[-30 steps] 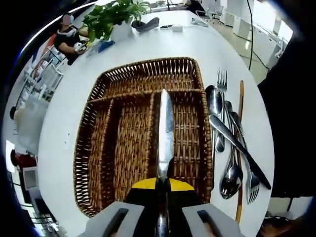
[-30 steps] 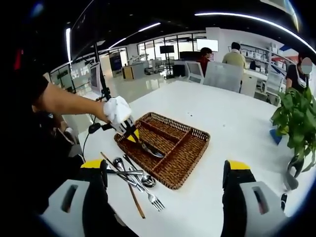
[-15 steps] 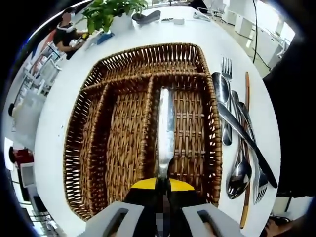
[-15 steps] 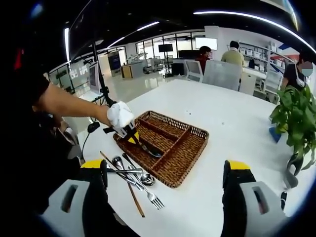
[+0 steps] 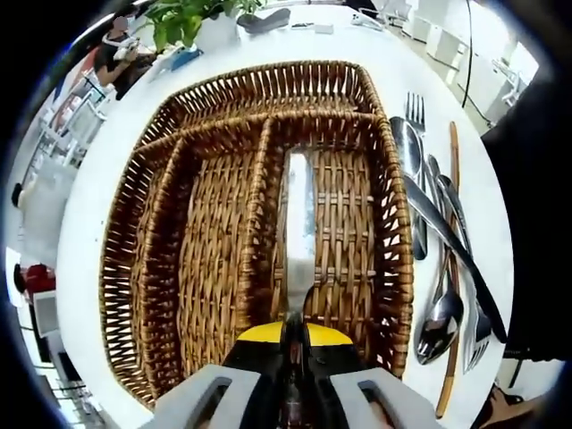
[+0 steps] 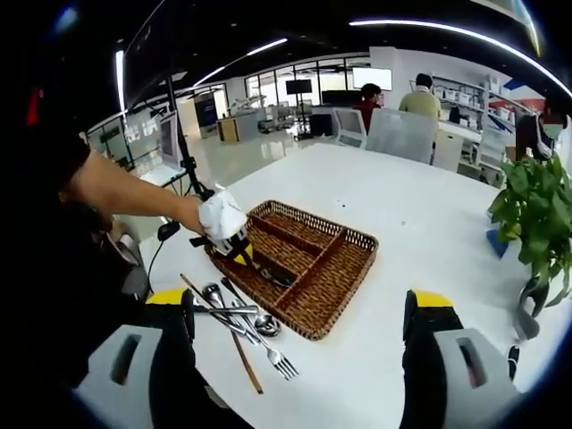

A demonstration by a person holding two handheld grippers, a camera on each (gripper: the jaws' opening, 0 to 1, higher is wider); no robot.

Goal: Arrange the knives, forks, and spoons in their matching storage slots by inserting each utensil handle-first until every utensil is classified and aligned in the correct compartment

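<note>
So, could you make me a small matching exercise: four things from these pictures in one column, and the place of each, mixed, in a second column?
1. knife
2. fork
3. plant
4. right gripper

A. on the white table, beside the basket
B. held by the left gripper, over the basket's right-hand slot
C. open, away from the basket
D. far end of the table

Pairs: 1-B, 2-A, 3-D, 4-C

Left gripper point(image 5: 292, 335): yellow-tipped grey jaws closed together on a thin metal shaft, pointing forward and down. In the right gripper view it sits in a white-gloved hand point(image 6: 219, 214), bare forearm extended. Right gripper point(image 6: 299, 326): jaws spread wide apart, nothing between them.
</note>
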